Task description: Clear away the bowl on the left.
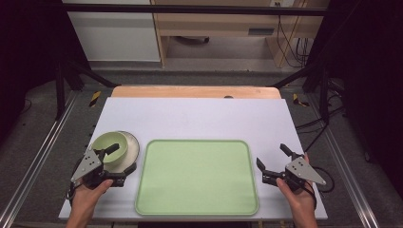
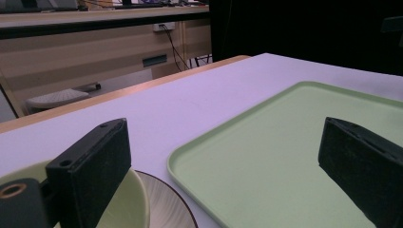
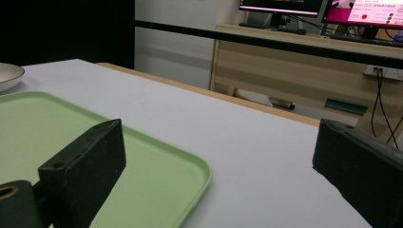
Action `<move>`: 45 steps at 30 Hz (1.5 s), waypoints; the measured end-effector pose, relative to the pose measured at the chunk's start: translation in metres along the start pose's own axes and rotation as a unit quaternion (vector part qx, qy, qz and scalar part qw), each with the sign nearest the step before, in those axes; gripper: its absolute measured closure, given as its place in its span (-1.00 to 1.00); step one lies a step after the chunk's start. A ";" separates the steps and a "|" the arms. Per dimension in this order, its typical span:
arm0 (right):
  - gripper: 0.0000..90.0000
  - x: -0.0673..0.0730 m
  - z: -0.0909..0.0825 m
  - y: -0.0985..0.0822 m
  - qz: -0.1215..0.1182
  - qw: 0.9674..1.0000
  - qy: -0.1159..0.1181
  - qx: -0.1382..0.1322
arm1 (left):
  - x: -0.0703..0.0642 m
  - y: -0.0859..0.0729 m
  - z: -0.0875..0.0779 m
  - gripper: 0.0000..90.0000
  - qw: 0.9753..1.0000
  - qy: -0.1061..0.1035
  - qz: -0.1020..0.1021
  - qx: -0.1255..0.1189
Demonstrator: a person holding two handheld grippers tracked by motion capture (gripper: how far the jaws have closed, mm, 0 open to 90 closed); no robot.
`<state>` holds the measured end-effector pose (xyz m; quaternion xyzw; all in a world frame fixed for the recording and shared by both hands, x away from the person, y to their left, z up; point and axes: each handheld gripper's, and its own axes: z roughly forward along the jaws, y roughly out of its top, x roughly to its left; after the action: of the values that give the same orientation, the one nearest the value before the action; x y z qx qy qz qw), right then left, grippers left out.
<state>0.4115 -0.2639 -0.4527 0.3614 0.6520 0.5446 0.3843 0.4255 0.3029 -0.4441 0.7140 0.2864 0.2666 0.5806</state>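
Scene: white table (image 1: 199,116) with a pale green tray (image 1: 197,176) in the middle, bare of load, its long side facing the person.
Bowl: green bowl (image 1: 110,145) sits on a cream plate (image 1: 133,147) just left of the tray's far left corner, plate rim near the tray edge but apart from it.
Left gripper: left gripper (image 1: 117,163) hangs at the bowl's near side, jaws spread wide with nothing between the pads; one jaw reaches over the bowl's rim, the other lies over the plate's near edge. In the left gripper view the bowl (image 2: 126,206) and plate (image 2: 168,209) show low beside the left jaw.
Right gripper: right gripper (image 1: 272,159) hovers just right of the tray, jaws spread, nothing held; in its own view the tray's corner (image 3: 190,171) lies between the jaws.
Step in hand: judging by the pose, taking hold of the bowl by its rim, likely to move it onto the tray.
How to do it well: lower one jaw inside the bowl wall and keep the other outside, so the pads close squarely on the rim and not on the plate beneath; close slowly, since a smooth, curved wall can slip sideways.
Lift: raise straight up until the bowl clears the plate before swinging right.
Risk: dragging the plate along or tipping the bowl.
Right hand's part: stay clear of the tray.
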 end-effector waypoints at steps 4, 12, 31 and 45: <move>-0.91 0.001 0.001 -0.001 -0.002 1.000 -0.002 0.006 | 0.000 0.000 0.000 -0.92 1.000 0.002 -0.001 0.000; -0.91 0.000 0.001 -0.001 -0.001 1.000 -0.006 0.010 | -0.001 0.001 0.000 -0.92 1.000 0.002 -0.005 -0.003; -0.91 -0.001 0.001 -0.002 0.002 1.000 -0.013 0.020 | 0.008 0.011 -0.018 -0.90 0.998 0.067 -0.004 -0.017; -0.91 -0.001 0.002 -0.002 0.000 1.000 -0.015 0.022 | 0.013 0.017 -0.025 -0.88 0.994 0.111 0.002 -0.008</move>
<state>0.4139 -0.2641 -0.4552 0.3771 0.6581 0.5249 0.3861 0.4184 0.3258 -0.4218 0.6756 0.3456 0.3473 0.5509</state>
